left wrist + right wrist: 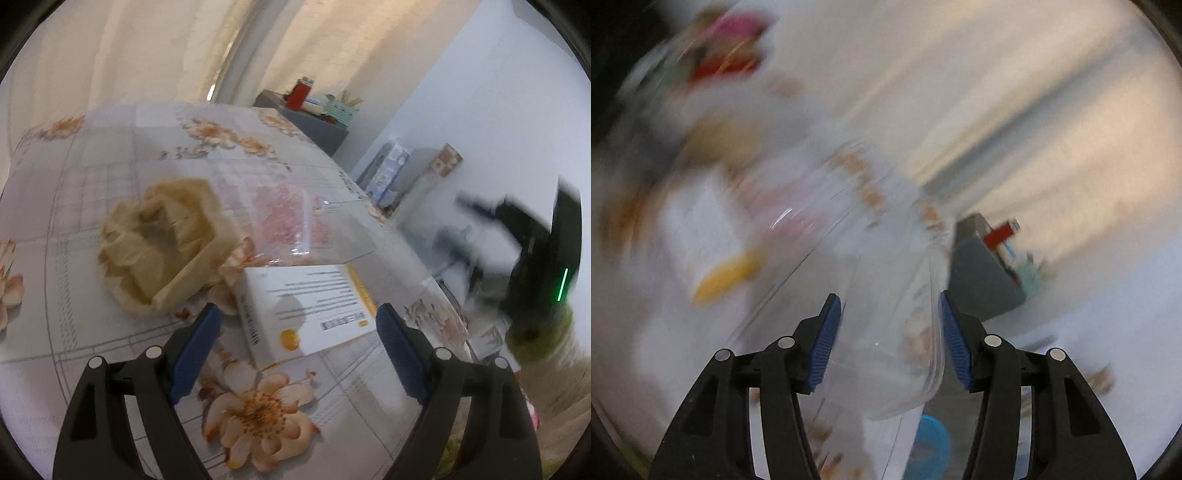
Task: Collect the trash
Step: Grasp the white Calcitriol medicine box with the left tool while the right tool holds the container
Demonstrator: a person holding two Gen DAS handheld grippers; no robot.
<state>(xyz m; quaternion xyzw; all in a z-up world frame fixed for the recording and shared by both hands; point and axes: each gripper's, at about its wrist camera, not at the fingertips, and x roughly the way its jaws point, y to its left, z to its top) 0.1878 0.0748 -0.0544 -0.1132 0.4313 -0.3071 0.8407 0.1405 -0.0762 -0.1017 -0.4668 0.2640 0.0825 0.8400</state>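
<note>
One worktop with a flowered cloth fills the left wrist view, and a grey cabinet stands beyond its far right corner, carrying a red container and a few small boxes. Three pieces of trash lie on the worktop: one crumpled brown paper bag to the left, one clear plastic sheet with pink print farther back, and one white carton with an orange spot nearest the camera.

The left tongs are spread wide, their blue pads either side of the carton's near end without pressing on it. To the right, off the worktop's edge, the right tongs appear as a dark blur with a green light.

The right wrist view is heavily smeared. The right tongs have a clear plastic container between the pads; whether they pinch it I cannot tell. One blue round thing shows below.
</note>
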